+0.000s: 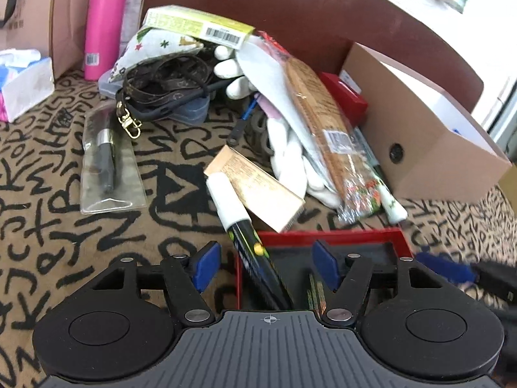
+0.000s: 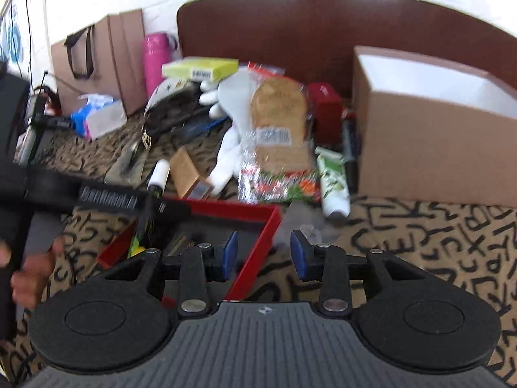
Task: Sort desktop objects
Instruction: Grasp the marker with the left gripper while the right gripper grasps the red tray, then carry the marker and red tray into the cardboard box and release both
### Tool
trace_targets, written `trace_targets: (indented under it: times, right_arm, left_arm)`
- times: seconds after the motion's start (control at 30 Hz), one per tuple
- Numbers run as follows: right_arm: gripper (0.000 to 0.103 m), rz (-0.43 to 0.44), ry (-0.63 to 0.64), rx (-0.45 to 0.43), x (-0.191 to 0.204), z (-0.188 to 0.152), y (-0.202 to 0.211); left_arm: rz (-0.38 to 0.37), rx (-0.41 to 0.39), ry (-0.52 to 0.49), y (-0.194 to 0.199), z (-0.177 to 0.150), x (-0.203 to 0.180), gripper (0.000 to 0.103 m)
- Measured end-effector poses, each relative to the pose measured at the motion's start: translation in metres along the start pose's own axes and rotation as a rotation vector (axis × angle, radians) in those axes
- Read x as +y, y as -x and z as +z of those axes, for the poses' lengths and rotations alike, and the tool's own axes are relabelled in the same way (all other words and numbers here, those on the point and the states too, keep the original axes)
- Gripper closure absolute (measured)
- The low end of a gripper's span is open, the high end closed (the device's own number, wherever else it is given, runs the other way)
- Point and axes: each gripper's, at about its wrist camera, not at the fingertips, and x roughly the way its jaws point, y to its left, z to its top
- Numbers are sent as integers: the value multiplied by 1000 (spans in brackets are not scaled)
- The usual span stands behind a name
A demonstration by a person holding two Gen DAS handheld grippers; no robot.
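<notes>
Letter-patterned cloth (image 1: 106, 226) in tan and black covers the counter, with a dark red-brown panel (image 1: 307, 16) standing behind it at twelve o'clock. In the left wrist view the left gripper (image 1: 263, 266) hangs with its blue pads well apart and nothing between them pressed; under it lies a red tray (image 1: 329, 235) with a dark lining. A black spray bottle with a white cap (image 1: 239, 223) leans over the tray's far-left rim, its base down inside the tray. A tan carton (image 1: 258, 190) lies just beside the cap at one o'clock from it. Farther out, a heap holds white gloves (image 1: 287, 158), a cellophane-wrapped pack (image 1: 326, 123), a brown patterned strap with a gold clasp (image 1: 155, 80) and a yellow-green box (image 1: 197, 26). A clear sleeve with a dark brush (image 1: 106, 165) lies at ten o'clock, a pink bottle (image 1: 105, 22) at eleven, an open cardboard box (image 1: 429, 132) at two.

In the right wrist view the right gripper (image 2: 264, 253) stands partly open and empty, straddling the tray's near-right corner (image 2: 258, 226). A white-and-green tube (image 2: 334, 181) lies at one o'clock from it. At nine o'clock the person's hand (image 2: 29, 274) shows beside the other gripper's black body.
</notes>
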Motion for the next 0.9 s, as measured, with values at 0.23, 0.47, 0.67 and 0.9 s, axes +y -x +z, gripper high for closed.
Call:
trace_targets:
  times: [0.23, 0.47, 0.67, 0.9]
  right_arm:
    - [86, 22, -11, 24, -2, -2, -4]
    - [98, 4, -20, -31, -9, 7, 8]
    - [98, -12, 2, -83, -15, 20, 20]
    - [98, -69, -22, -174, -45, 43, 40]
  left_arm:
    - [14, -7, 16, 5, 6, 10, 88]
    - [-4, -41, 1, 27, 8, 7, 90]
    - [-47, -71, -23, 37, 16, -9, 90]
    - [-109, -124, -77, 50, 37, -41, 90]
